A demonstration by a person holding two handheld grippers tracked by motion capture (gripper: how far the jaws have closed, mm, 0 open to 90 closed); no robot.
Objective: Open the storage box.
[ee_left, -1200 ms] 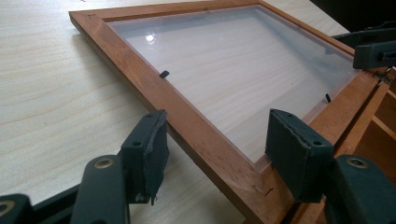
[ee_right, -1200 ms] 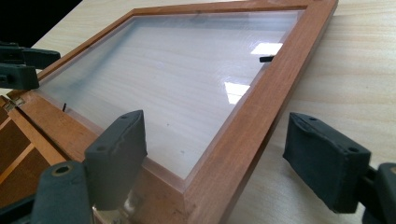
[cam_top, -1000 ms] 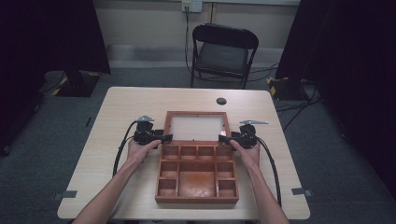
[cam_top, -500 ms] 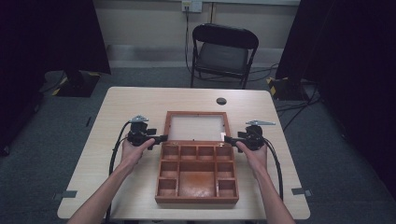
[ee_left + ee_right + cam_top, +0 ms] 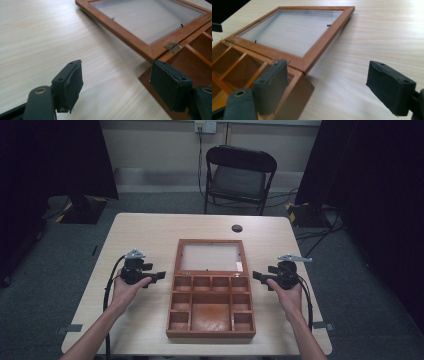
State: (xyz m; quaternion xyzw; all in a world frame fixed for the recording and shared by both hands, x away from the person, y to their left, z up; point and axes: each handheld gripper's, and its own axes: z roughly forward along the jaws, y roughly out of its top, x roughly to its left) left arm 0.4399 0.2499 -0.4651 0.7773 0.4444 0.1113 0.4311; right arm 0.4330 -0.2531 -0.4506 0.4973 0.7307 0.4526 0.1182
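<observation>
Two tongs open, box half cropped

— How many boxes sit on the worktop?
— One wooden compartment box, with one glazed lid laid open flat.
— Hinges?
— Two small brass hinges.
— Grippers?
— Two: a left gripper and a right gripper, each with two fingers.
— Anything else?
— One dark round grommet and one folding chair.

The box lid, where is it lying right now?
In the high view the glass-paned lid lies flat on the table, hinged open behind the compartment tray, between the two grippers.
</observation>
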